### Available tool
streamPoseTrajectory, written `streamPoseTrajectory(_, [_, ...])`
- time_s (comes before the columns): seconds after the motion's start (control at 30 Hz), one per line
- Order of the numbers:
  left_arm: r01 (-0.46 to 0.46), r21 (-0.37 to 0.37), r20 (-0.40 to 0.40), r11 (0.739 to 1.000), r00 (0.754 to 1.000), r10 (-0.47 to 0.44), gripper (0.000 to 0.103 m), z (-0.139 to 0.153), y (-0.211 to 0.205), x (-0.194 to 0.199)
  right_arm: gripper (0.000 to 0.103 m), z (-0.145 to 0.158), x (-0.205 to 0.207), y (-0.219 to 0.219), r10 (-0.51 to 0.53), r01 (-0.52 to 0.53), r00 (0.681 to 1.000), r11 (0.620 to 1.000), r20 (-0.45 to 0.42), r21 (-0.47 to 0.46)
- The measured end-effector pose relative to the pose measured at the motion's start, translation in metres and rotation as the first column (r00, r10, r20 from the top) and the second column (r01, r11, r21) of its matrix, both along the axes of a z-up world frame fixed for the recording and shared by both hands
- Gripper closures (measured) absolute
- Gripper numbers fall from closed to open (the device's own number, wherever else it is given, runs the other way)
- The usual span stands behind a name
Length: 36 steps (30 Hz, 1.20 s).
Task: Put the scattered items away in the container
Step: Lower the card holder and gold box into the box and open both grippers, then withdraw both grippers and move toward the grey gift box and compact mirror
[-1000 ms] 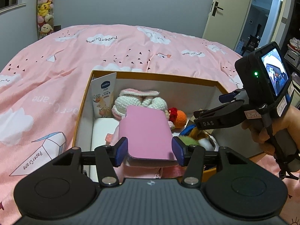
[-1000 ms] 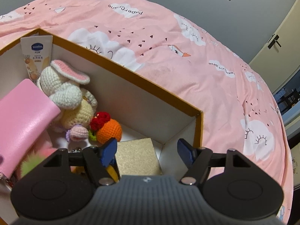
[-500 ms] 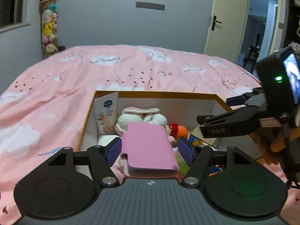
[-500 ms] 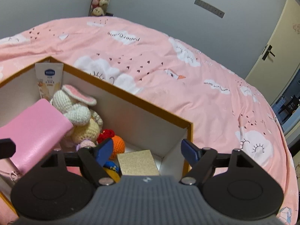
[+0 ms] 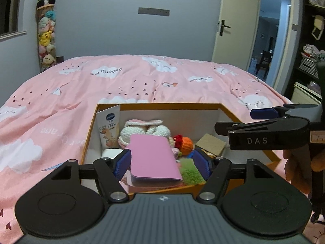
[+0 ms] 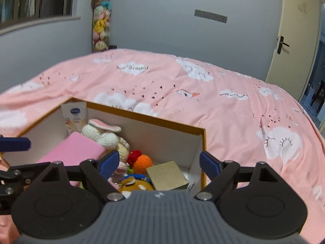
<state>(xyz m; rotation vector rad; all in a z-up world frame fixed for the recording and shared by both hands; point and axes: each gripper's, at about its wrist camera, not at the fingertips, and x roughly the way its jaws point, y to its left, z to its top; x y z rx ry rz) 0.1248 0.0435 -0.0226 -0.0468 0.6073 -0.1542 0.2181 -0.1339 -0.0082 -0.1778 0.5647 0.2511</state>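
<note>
The container (image 5: 90, 134), an orange-rimmed box at lower centre on the pink bed (image 5: 142, 81), already holds the pink wallet (image 5: 153, 158), knitted rabbit (image 5: 142, 131) and gold card (image 6: 166, 174). No loose items show, so tidying looks finished. The left gripper (image 5: 162, 163) has its fingers apart and empty; the right gripper (image 6: 159, 164) is opening, clasping nothing.

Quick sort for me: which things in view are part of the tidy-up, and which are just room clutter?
Job items:
- box
- pink wallet
- crochet bunny
- lotion tube
- orange crochet ball
- gold card box

Just lying about:
- plush toy column
- door
- shelves
</note>
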Motion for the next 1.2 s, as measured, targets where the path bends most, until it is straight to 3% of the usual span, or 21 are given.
streamPoseTrajectory(0.07, [0.016,0.0,0.007,1.0,1.0,-0.016,0.024,0.003,-0.001,-0.005,0.011,0.001,-0.012,-0.002,-0.006,0.005,1.0,1.0,0.028,0.018])
streamPoseTrajectory(0.33, [0.045,0.013,0.025,0.999,0.999,-0.046,0.024,0.007,-0.004,-0.02,0.01,-0.004,-0.059,0.0,-0.008,0.008,0.993,1.0,0.121,0.004])
streamPoseTrajectory(0.63, [0.082,0.037,0.006,0.996,0.997,-0.082,0.024,-0.002,-0.005,-0.038,0.01,-0.015,-0.099,-0.004,-0.024,0.026,0.986,1.0,0.163,-0.012])
streamPoseTrajectory(1.03, [0.091,0.04,-0.074,0.995,0.993,-0.088,0.024,-0.023,0.0,-0.055,0.01,-0.037,-0.126,-0.011,-0.048,0.047,0.996,0.999,0.074,0.009])
streamPoseTrajectory(1.2, [0.093,0.05,-0.158,0.994,0.984,-0.084,0.024,-0.039,0.001,-0.058,0.01,-0.048,-0.129,-0.002,-0.037,0.036,0.999,0.998,-0.004,-0.042])
